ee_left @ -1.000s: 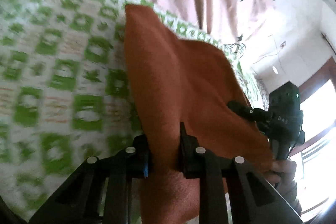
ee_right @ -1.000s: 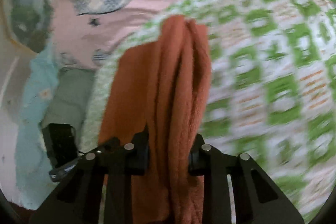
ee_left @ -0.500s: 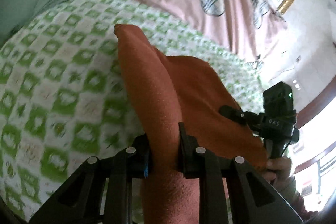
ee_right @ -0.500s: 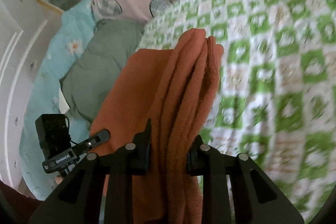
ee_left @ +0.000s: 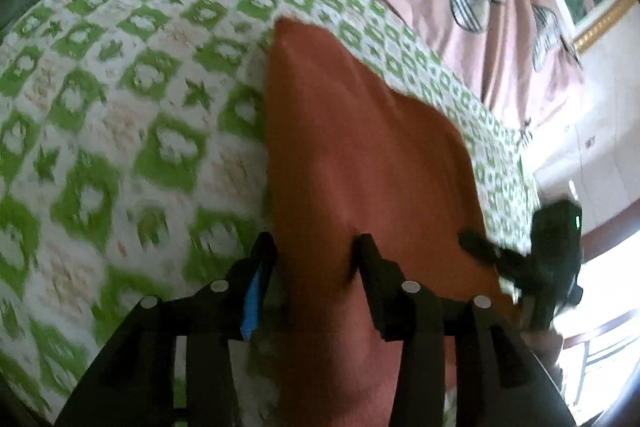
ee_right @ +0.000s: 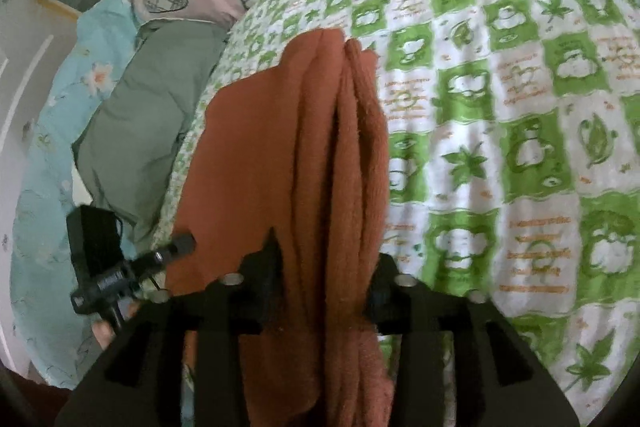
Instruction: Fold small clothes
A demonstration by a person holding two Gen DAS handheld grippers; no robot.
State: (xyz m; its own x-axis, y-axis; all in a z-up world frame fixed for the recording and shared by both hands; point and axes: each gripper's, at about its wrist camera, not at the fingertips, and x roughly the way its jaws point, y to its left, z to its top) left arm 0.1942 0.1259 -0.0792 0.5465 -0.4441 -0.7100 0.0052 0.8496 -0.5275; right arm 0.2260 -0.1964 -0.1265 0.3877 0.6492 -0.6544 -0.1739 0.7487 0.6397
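My left tongs [ee_left: 312, 251] and right tongs [ee_right: 326, 255] are opening, the folded rust cloth [ee_left: 360, 155] between their jaws, laid on the bed's green checked cover [ee_right: 520, 107]. Fold made; letting go and withdrawal remain.

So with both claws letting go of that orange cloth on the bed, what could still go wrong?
1. The orange cloth lies in loose stacked layers, so the fold may slump apart as the right claw opens around it.
2. The cloth is still between the fingers of the opening left claw, so pulling back might snag and drag it across the green checked blanket.
3. The cloth lies close to the blanket's edge, so a tug could pull it over.
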